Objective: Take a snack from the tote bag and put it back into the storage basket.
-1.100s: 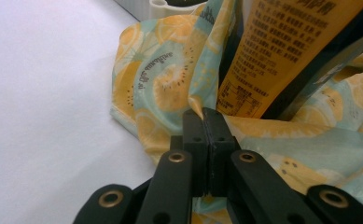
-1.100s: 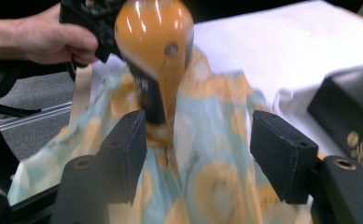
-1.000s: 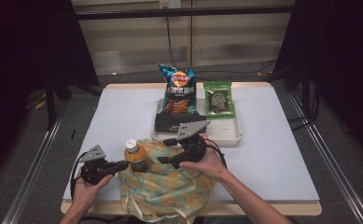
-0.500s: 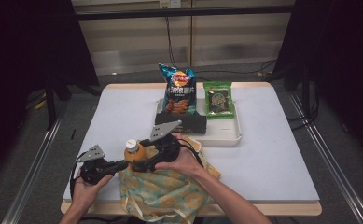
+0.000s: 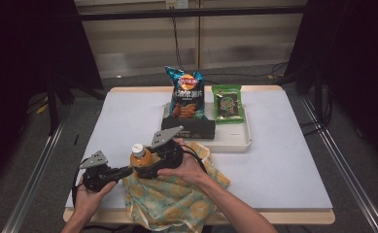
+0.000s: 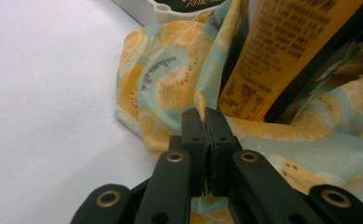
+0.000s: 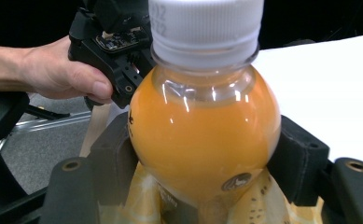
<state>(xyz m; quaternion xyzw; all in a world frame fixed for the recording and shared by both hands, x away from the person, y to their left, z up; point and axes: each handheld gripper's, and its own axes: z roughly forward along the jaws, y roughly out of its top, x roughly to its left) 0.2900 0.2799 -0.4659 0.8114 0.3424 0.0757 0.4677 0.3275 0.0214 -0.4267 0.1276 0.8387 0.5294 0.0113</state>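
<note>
A bottle of orange juice (image 5: 139, 158) with a white cap stands upright at the near left of the table, its lower part in a fruit-print cloth bag (image 5: 174, 196). My right gripper (image 5: 146, 164) reaches in from the right. Its jaws have just been closing, and in the right gripper view the pads (image 7: 116, 161) press on both sides of the bottle (image 7: 202, 121). My left gripper (image 5: 128, 171) is shut on the bag's left edge. In the left gripper view its jaws pinch the cloth (image 6: 170, 88), with the bottle's orange label (image 6: 272, 51) just behind.
A white tray (image 5: 235, 143) at the middle back holds a blue chips bag (image 5: 186, 94), a green packet (image 5: 228, 103) and a dark box (image 5: 189, 128). The white table top (image 5: 283, 160) stretches bare to the right. The bag hangs over the front edge.
My right gripper has moved left across the bag to the bottle, and its jaws now sit around it. The bottle and my left gripper have stayed in place.
</note>
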